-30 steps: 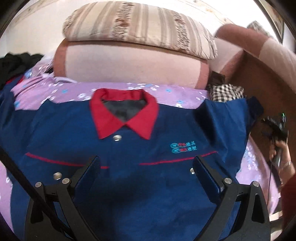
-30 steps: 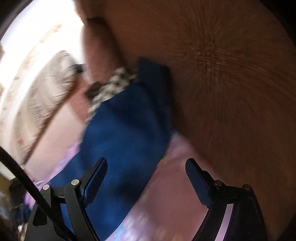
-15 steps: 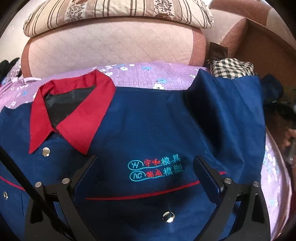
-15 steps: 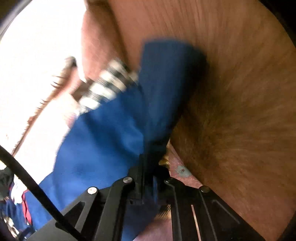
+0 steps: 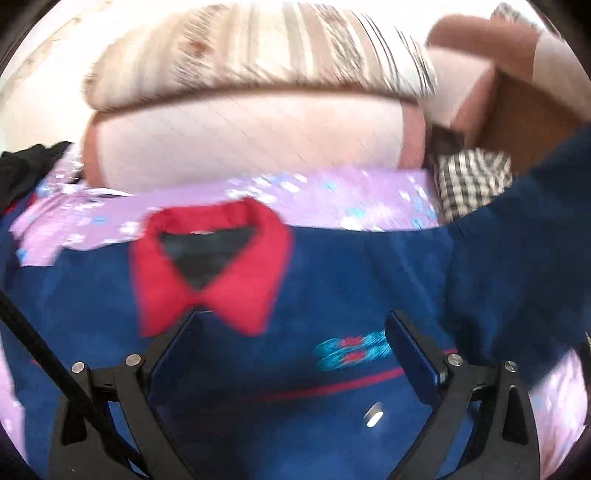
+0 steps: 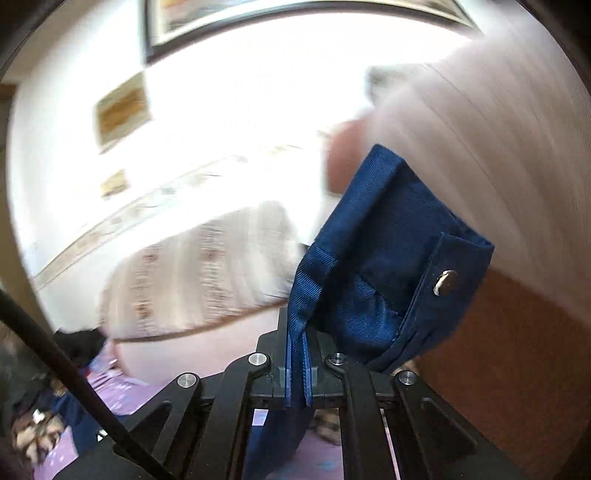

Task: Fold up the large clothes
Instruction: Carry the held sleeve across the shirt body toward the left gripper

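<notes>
Right gripper (image 6: 298, 354): jaws together, clamped on the cuff (image 6: 399, 258) of the blue jacket (image 5: 295, 369). Cuff fabric stands up out of the jaws, folded over, silver snap button (image 6: 445, 282) showing on its tab. Cuff is lifted clear of the bed, with wall and a framed picture (image 6: 295, 14) behind it.

Left gripper (image 5: 291, 336): jaws apart, nothing between the pads. It hangs over the jacket chest; can't tell if the tips touch the cloth. Between the fingers: red piping line, teal and red embroidered logo (image 5: 351, 350), one snap (image 5: 373, 419).

Jacket lies front-up on the purple floral sheet (image 5: 332, 195), red collar (image 5: 210, 269) just past the fingertips. Its sleeve (image 5: 517, 240) rises off the sheet toward the right edge of the left view.

Beyond the collar: pink quilted cushion (image 5: 251, 140) with a striped pillow (image 5: 258, 55) on top. Checked cloth (image 5: 472, 181) at the cushion's right end, beside a brown wooden panel (image 5: 535, 122). Dark clothing (image 5: 26, 170) at far left. Both views are motion-blurred.
</notes>
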A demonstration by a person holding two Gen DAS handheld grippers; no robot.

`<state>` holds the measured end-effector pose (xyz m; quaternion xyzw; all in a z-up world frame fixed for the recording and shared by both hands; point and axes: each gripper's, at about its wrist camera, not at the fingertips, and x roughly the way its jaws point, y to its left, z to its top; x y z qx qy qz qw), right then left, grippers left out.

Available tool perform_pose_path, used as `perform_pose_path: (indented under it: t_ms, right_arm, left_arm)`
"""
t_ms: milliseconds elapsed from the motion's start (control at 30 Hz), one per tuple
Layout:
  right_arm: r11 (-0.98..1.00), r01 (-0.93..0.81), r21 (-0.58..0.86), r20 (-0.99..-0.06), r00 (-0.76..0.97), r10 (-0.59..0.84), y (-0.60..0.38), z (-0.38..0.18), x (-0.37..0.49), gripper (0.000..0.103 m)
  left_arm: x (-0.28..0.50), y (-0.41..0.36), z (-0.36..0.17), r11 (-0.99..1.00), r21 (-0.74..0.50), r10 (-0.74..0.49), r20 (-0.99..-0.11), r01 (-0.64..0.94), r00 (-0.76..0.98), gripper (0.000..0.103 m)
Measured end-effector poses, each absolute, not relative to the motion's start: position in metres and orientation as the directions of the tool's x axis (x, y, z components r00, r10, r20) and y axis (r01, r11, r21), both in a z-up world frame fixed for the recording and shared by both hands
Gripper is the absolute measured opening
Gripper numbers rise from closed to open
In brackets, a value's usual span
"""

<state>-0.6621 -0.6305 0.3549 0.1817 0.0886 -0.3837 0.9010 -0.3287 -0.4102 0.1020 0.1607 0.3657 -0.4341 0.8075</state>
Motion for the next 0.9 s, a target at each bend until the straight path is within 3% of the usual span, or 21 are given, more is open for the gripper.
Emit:
perform_pose_path:
  t_ms: [167,367,533,733,900]
  right_arm:
    - [0.758,0.631,0.164,-0.336,0.758,-0.558,-0.551,0.399,-0.573,0.005]
    - [0.847,0.518,0.117,-0.427,0.796,-0.428,-0.461,0.372,-0.451,0.005]
    - [0.891,0.452,0.054,-0.546,0.76,-0.352,-0.374,0.289,-0.337,0.005]
    - [0.906,0.42,0.052,-0.729,0.636,-0.253,-0.324,0.13,-0.247,0.005]
    - [0.914,0.397,-0.079,-0.797,0.525,-0.297,-0.28,0.037,-0.21,0.005]
  left_arm:
    - [-0.286,-0.308,0.138,0.632,-0.023,-0.55,-0.718,0.774,0.427,0.099]
    - [-0.232,-0.187,0.147,0.747,-0.025,-0.493,-0.691,0.665,0.528,0.099]
    - [-0.182,-0.127,0.121,0.796,-0.028,-0.446,-0.702,0.605,0.555,0.099]
    - [-0.138,-0.101,0.091,0.839,-0.037,-0.394,-0.731,0.543,0.558,0.099]
    - [-0.122,-0.08,0.08,0.855,-0.081,-0.4,-0.733,0.513,0.551,0.099]
